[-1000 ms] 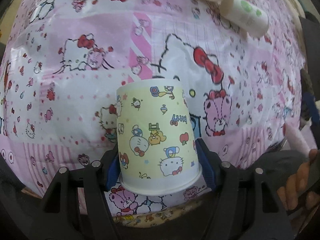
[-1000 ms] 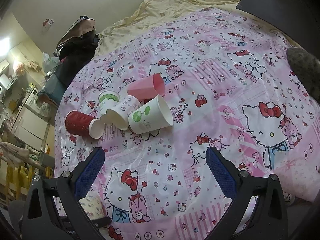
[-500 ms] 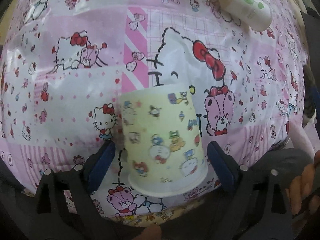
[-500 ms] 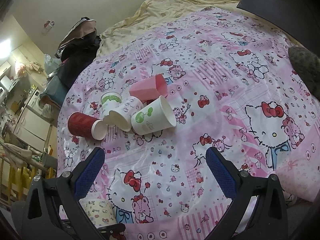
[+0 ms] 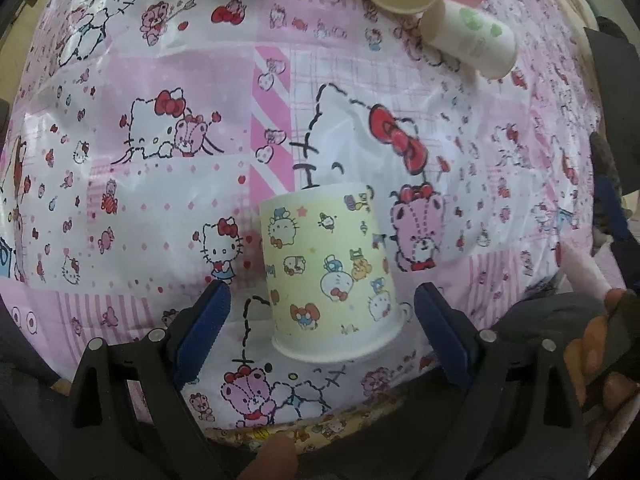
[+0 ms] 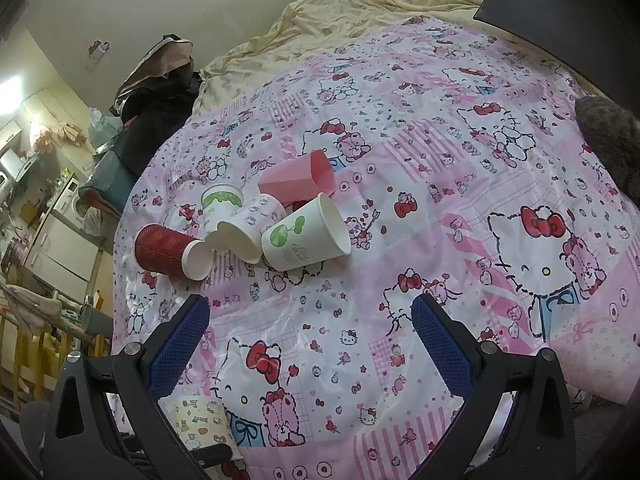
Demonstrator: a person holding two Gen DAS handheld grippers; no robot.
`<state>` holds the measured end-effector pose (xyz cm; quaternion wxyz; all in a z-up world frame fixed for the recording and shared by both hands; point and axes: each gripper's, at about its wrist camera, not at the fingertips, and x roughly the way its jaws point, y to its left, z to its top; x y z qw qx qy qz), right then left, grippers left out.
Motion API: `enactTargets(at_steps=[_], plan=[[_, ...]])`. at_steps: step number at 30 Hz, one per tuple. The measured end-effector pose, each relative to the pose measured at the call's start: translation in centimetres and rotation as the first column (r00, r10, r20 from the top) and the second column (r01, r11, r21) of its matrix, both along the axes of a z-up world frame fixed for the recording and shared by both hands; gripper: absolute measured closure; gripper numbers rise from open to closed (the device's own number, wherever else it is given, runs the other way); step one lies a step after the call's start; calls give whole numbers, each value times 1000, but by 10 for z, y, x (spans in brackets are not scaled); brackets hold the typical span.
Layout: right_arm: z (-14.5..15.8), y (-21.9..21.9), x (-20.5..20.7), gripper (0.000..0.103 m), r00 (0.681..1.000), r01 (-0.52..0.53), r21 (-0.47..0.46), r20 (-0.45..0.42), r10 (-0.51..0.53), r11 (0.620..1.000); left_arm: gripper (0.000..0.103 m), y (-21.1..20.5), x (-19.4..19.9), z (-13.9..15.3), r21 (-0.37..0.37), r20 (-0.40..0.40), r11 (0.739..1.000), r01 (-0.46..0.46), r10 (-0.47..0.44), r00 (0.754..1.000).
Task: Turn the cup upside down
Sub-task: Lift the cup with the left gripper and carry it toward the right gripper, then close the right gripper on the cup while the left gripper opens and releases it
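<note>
Release looks like the step in hand: the paper cup [image 5: 330, 276] stands mouth-down on the pink cartoon bedspread [image 5: 168, 184], wide rim on the cloth and flat base on top, so the flip itself seems done. To finish well, the left hand-held gripper [image 5: 322, 332] should draw straight back along its own line, without swinging sideways, because the cup is light and sits on soft, wrinkled cloth near the bed's edge; a brush from either blue pad [image 5: 202, 332] could tip it.

That left hand-held gripper is spread wide, its pads standing clear on both sides of the cup with cloth showing in the gaps, holding nothing. From the right wrist view the same cup [image 6: 200, 424] shows low at the near edge of the bedspread. The right hand-held gripper [image 6: 312, 344] is also spread wide and empty, hovering above the bedspread, well apart from the heap of tipped cups [image 6: 256, 228] farther up the bed.
</note>
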<state>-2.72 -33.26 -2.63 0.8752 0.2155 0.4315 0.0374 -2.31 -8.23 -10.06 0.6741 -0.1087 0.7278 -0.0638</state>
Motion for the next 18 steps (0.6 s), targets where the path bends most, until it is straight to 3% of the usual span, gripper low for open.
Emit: enactTargets(at_steps=[5, 7, 9, 12, 15, 18], plan=[[0, -1, 0, 0, 1000, 0, -3, 1, 0, 1000, 11, 18, 1, 38, -41, 68, 999, -5, 8, 998], [0, 0, 0, 0, 1000, 2, -5, 0, -2, 1000, 2, 30, 2, 56, -48, 107, 999, -15, 20, 994], [0, 0, 0, 0, 1000, 1, -6, -3, -1, 1000, 1, 46, 3, 69, -48, 148, 998, -45, 52, 988], [-1, 1, 0, 0, 1000, 0, -11, -5, 0, 1000, 0, 63, 6, 82, -62, 183, 996, -70, 81, 980], [-2, 3, 0, 0, 1000, -2, -25, -6, 1, 1000, 0, 76, 10, 88, -14, 240, 996, -84, 85, 967], [-3, 4, 0, 0, 1000, -4, -40, -7, 4, 999, 0, 95, 11, 79, 3, 240, 994, -113, 109, 965]])
